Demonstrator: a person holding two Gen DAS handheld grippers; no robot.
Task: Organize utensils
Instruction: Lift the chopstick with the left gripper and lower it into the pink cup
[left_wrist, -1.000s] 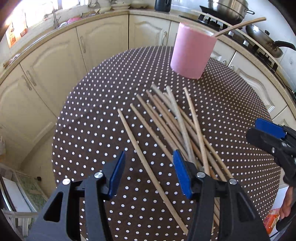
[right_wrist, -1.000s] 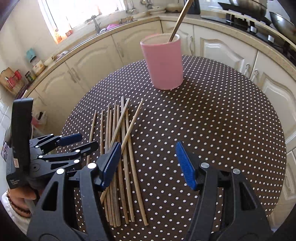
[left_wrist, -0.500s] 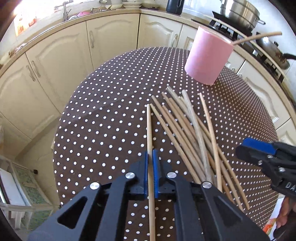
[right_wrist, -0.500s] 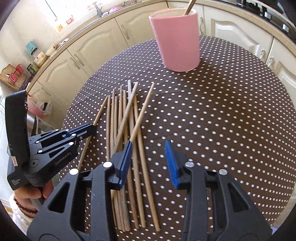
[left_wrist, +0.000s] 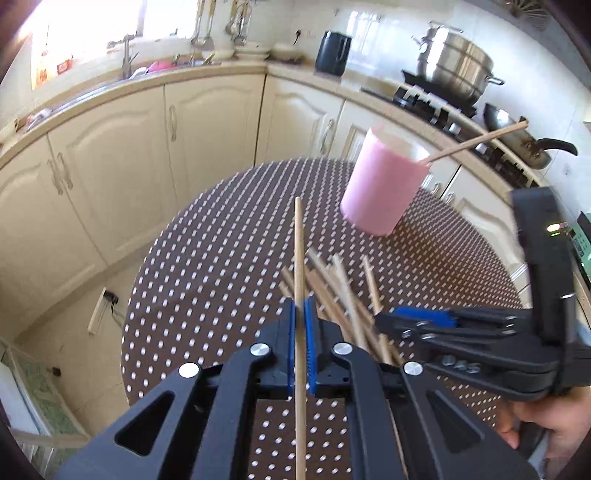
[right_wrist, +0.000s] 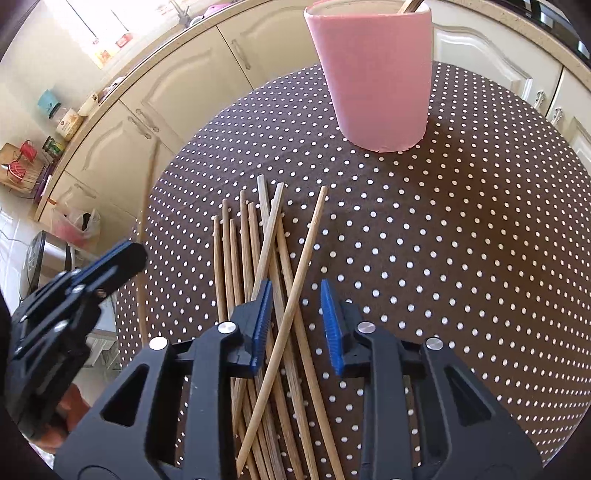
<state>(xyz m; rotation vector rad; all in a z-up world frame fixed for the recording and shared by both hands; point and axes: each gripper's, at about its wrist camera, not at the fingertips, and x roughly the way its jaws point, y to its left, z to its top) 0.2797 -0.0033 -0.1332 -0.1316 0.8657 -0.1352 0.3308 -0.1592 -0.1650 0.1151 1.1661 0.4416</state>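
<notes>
My left gripper (left_wrist: 300, 314) is shut on one wooden chopstick (left_wrist: 298, 251), which is held off the table and points away towards the pink cup (left_wrist: 384, 188). A single chopstick (left_wrist: 480, 142) leans out of that cup. Several chopsticks (right_wrist: 258, 236) lie in a loose pile on the dotted tablecloth (right_wrist: 443, 240). My right gripper (right_wrist: 295, 317) hangs low over the pile with its jaws closing. A slanted chopstick (right_wrist: 301, 269) and others pass between the pads without being pressed. The left gripper (right_wrist: 110, 266) shows at the left with its held chopstick (right_wrist: 147, 206).
The round table sits in a kitchen corner with cream cabinets (left_wrist: 207, 122) behind it. A stove with a steel pot (left_wrist: 454, 70) and a wok (left_wrist: 517, 136) stands at the back right. A hand (left_wrist: 554, 435) holds the right gripper (left_wrist: 399, 321) beside the pile.
My left gripper closed on one chopstick and raised it off the table. My right gripper moved left over the pile, came lower, and its jaws narrowed.
</notes>
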